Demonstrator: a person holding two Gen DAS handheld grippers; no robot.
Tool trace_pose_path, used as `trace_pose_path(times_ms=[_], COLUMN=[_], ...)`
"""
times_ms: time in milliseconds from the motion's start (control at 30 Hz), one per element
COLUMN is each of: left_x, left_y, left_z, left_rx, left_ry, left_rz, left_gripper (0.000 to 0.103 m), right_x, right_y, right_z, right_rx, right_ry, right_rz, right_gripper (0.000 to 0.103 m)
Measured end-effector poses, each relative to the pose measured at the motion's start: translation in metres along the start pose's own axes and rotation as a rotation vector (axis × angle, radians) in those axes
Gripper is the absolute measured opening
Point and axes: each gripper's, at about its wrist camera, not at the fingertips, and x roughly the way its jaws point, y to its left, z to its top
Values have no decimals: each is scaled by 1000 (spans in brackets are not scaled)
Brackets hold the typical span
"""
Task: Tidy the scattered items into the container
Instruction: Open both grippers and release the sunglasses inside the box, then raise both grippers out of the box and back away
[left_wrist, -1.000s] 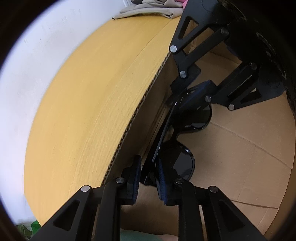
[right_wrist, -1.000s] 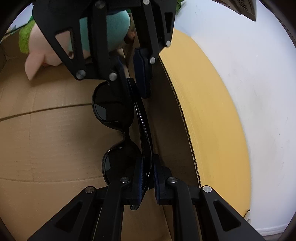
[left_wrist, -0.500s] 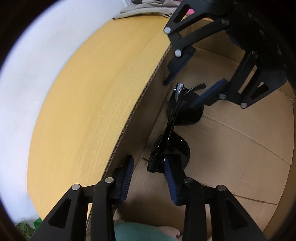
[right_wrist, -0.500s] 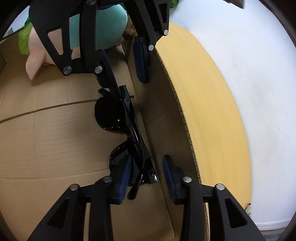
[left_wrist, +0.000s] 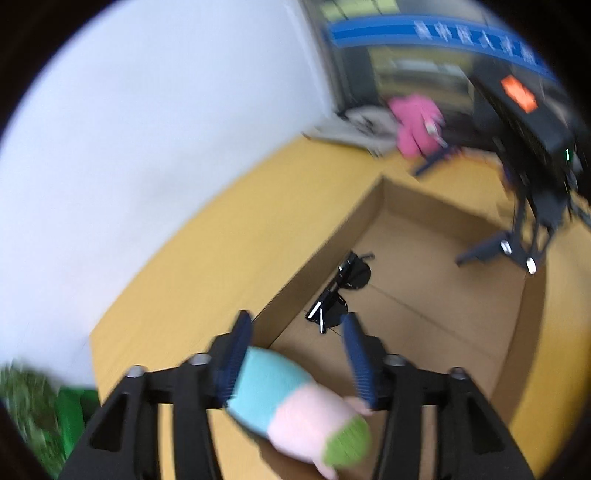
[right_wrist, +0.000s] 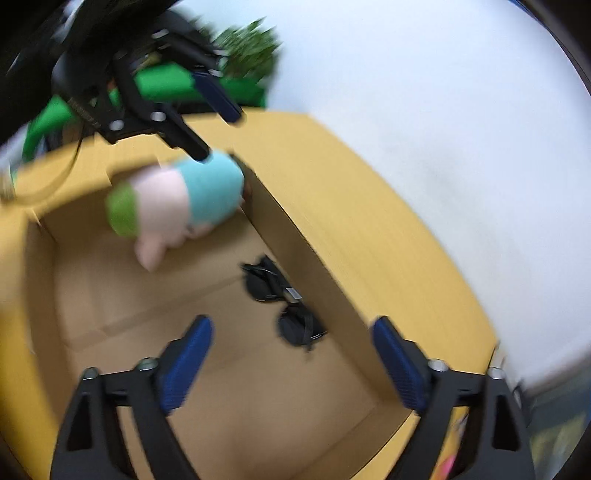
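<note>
Black sunglasses (left_wrist: 338, 293) lie folded on the floor of the open cardboard box (left_wrist: 461, 314), close against its left wall; they also show in the right wrist view (right_wrist: 286, 304). A plush toy (left_wrist: 295, 402) in teal, pink and green lies in the box's near corner, and shows in the right wrist view (right_wrist: 177, 195). My left gripper (left_wrist: 299, 354) is open above the plush, raised over the box. My right gripper (right_wrist: 291, 358) is wide open and empty, high above the sunglasses. Each gripper shows in the other's view.
The box stands on a yellow-wood table (left_wrist: 192, 280) against a white wall (left_wrist: 147, 129). A pink item (left_wrist: 415, 123) and grey cloth (left_wrist: 354, 125) lie beyond the box's far end. Green foliage (right_wrist: 243, 48) and a green object sit at the opposite end.
Both grippers let go of the sunglasses, opened wider and rose out of the box. The sunglasses now lie on the box floor by the wall.
</note>
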Motion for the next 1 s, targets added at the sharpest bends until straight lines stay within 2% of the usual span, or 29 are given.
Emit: trace_pose_path(times_ms=[67,133,200,267,300,367,433,533,700,1000], left_x=[-44,-86,-98,-123,-135,-134,-125,-123,-118,-110], left_y=[-23,-49,-55,-64,-65,-99,-128,-155,-177,-179], left_z=[-9,-26,-47,-65,-72,-88,-98,-113,-133,-147], left_rx=[-91,-179,-263,-329,-346,-376,-417,-487,-567,-606], left_ry=[-44,-81,-110,-140,-147,-149,-142,-131,-130,-143], left_rz=[33,52,80,168,210,263,255,202,167,152], left_gripper=[65,67,71,78,78,78,78,78,78,78], right_x=[-15,-24,-41,-40,-38,-36,-45,-50,-62,-74], right_y=[15,42,66,72,79,92,107,132,168,178], right_z=[-6,-28,-51,-72,-83,-102,-113,-118,-117,-118], right_rx=[87,191,316,461,536,640,708,745,731,709], right_ry=[-25,-45,-66,-82,-91,-94,-85,-58,-62,-65], right_rz=[4,-28,-56,-56,-49,-49,-65,-118,-205,-291], right_gripper=[96,96,100,100,101,102,102,102,102,102])
